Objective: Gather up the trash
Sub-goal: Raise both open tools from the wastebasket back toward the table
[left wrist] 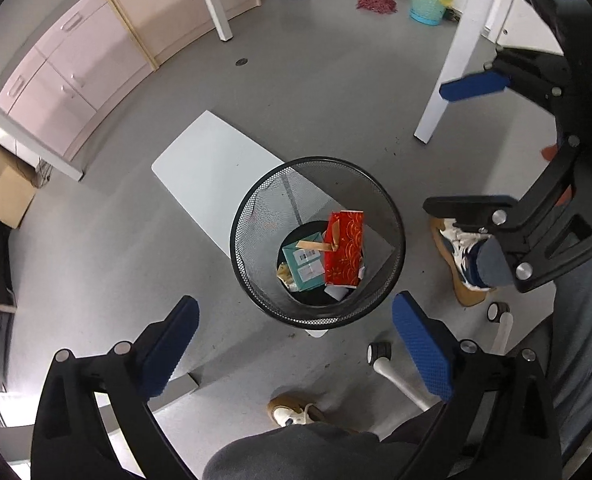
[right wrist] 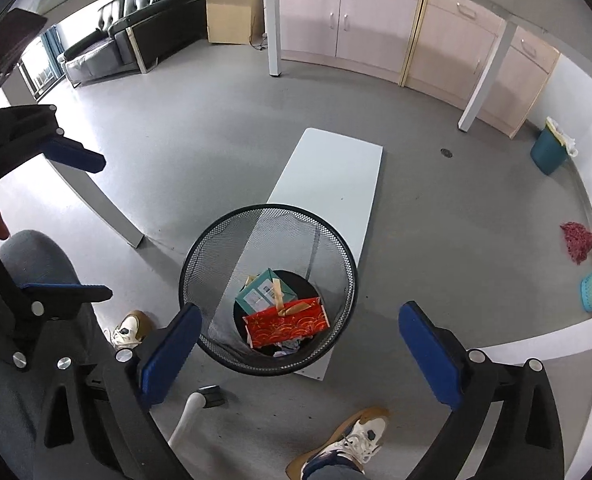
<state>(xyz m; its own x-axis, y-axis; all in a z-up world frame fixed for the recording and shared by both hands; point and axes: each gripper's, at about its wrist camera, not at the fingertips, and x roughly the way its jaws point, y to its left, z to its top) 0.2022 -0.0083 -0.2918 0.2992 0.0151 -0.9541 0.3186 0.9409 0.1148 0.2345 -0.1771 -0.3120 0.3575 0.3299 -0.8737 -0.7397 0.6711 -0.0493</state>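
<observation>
Trash bin [left wrist: 252, 280] with red box [left wrist: 344, 254] inside, below both tools [left wrist: 294, 350] [right wrist: 300, 350], wide open, empty.

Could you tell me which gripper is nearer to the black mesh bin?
Neither clearly. The left gripper and the right gripper both hang open above the black mesh bin, each with its rim between the fingers.

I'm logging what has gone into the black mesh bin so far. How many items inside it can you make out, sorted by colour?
Red box: 1
Teal box: 1
White paper scraps: at least 1, partly hidden under the boxes
Total in the mesh bin: 3 clearly visible; anything buried below cannot be counted.
</observation>
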